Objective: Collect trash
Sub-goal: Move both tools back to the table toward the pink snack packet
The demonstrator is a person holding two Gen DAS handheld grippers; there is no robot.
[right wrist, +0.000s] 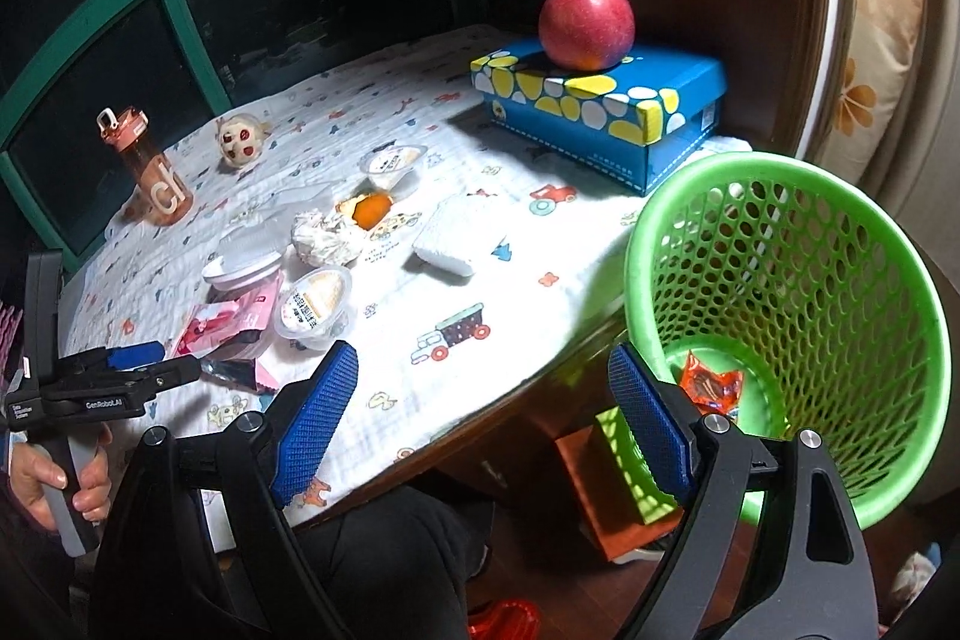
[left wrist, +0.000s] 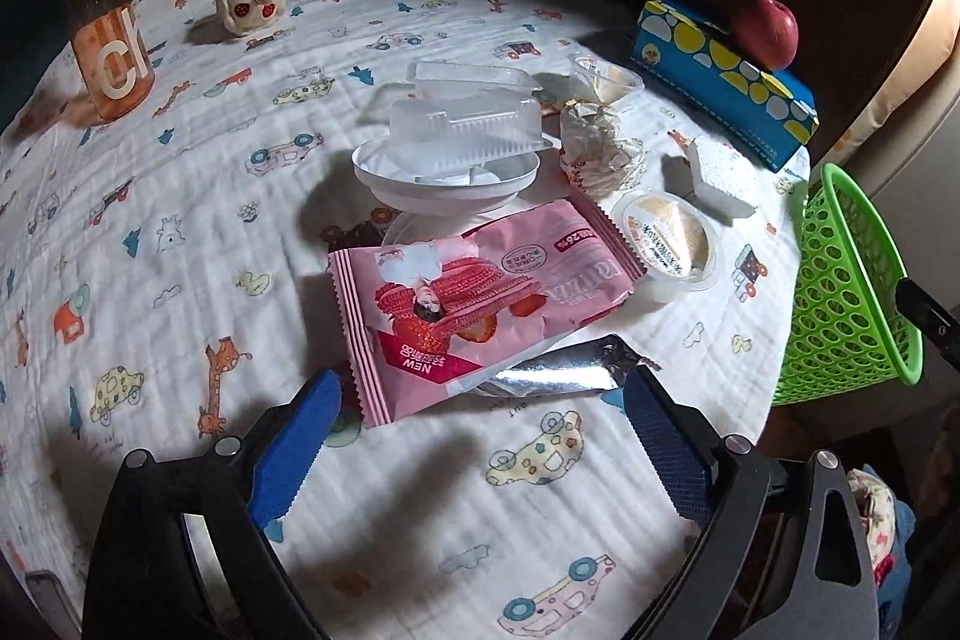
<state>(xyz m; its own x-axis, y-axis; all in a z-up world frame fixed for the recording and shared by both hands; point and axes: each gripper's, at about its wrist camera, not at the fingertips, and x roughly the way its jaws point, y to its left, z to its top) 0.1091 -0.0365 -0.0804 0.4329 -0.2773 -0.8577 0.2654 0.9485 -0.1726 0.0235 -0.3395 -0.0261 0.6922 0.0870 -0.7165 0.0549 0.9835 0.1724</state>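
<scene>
Open right tool, green basket, orange wrapper inside

"NEW" on pink wrapper, "GenRobot.AI" on left tool

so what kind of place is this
Probably a room in a home: a table under a children's cartoon-print cloth, snack trash such as a pink wafer wrapper, a floral curtain, and a dark green-framed window.

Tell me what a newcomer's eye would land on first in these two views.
Likely the red apple sitting on the blue spotted box at the table's far right. Next, the green mesh basket off the table's right edge, and the pink snack wrapper just ahead of the open left gripper.
</scene>
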